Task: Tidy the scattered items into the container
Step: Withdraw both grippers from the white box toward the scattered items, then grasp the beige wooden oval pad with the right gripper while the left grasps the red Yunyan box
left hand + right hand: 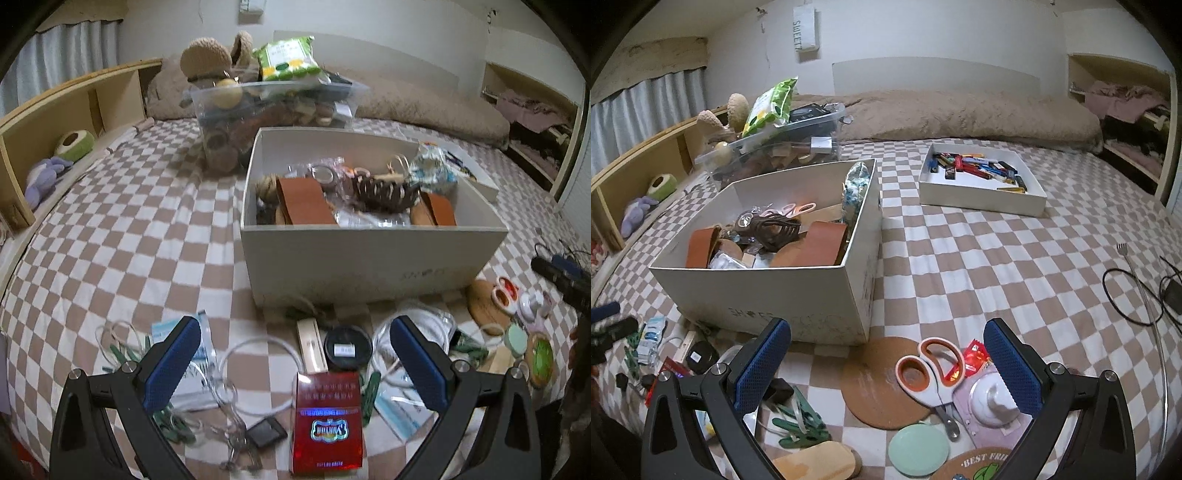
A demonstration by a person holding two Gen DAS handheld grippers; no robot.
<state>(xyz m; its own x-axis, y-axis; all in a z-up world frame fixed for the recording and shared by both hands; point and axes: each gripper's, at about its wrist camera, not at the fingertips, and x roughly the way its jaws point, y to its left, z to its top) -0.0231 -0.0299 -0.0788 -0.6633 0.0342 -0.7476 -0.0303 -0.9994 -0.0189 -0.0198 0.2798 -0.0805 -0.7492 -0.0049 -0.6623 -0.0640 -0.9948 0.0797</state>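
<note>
On the checked bed, near side: left gripper (295,354) spread wide over a red packet (327,421); right gripper (886,354) likewise empty above scissors (932,373). White box (373,258), part-filled, sits just beyond, ready for loading.

I see, off-task: clear bin (775,147) of oddments, shallow tray (982,195) of lighters, black cable (1123,295), plush toy (44,177) on shelf.

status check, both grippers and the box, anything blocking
Left gripper open, empty, over red packet. Right gripper open, empty, over scissors. White box part filled, top open. Nothing blocking.
</note>
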